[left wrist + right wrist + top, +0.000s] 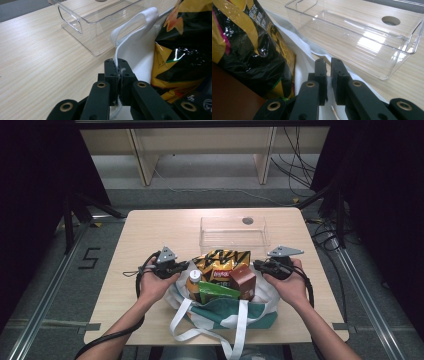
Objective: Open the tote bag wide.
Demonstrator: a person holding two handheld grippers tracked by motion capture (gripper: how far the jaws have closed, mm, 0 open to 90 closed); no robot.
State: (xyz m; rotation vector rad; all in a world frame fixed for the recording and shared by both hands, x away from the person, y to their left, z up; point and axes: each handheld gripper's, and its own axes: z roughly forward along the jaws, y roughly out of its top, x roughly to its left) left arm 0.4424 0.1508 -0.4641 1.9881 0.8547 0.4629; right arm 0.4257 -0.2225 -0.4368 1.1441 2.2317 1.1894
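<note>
Evidently, both grippers, left gripper (176, 268) and right gripper (261, 266), pinch the tote bag's (225, 316) white rim at the table's (150, 227) near edge, likely holding its mouth open so the snacks (222, 265) inside stay reachable.

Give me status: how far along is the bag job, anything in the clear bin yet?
Done: white-and-green cloth tote bag sits on the table, mouth toward the clear plastic bin.
In hand: left gripper is clamped on the bag's white rim; right gripper is nearly shut at the opposite rim.
Left: yellow-black snack bag, brown carton and the rest remain inside; bin empty.
</note>
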